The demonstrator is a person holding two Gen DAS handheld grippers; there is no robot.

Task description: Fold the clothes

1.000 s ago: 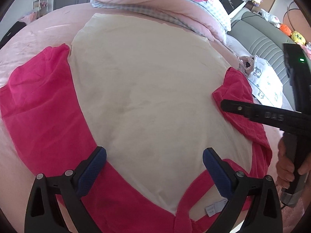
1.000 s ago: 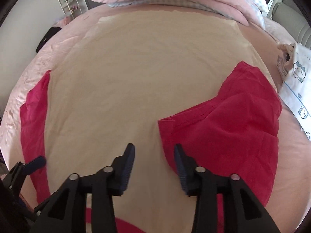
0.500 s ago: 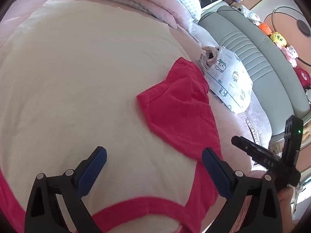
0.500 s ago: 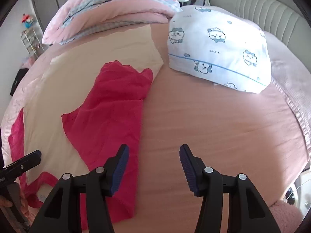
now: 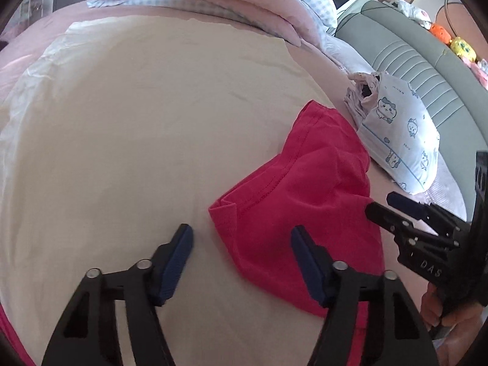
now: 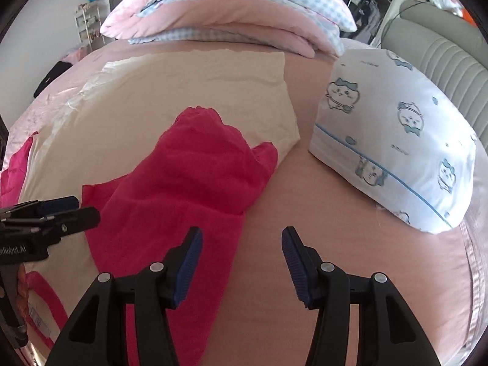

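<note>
A cream shirt (image 5: 137,140) with pink sleeves lies spread flat on the bed. Its right pink sleeve (image 5: 299,201) is folded inward over the cream body (image 6: 189,106). My left gripper (image 5: 241,262) hovers open just above the sleeve's near corner, holding nothing. My right gripper (image 6: 241,265) is open too, over the sleeve's edge and the pink bedsheet (image 6: 335,213). The right gripper (image 5: 405,213) also shows at the right edge of the left wrist view, held by a hand (image 5: 445,314). The other pink sleeve (image 6: 18,164) peeks out at the far left.
A white pillow with blue cartoon prints (image 6: 396,140) lies right of the shirt. Folded pink and blue checked bedding (image 6: 231,15) is stacked at the back. A grey padded headboard (image 5: 421,70) with plush toys runs along the right.
Both grippers swung right toward the folded pink sleeve. The left gripper narrowed somewhat and moved in close over the sleeve's corner; the right gripper stays open beside it.
</note>
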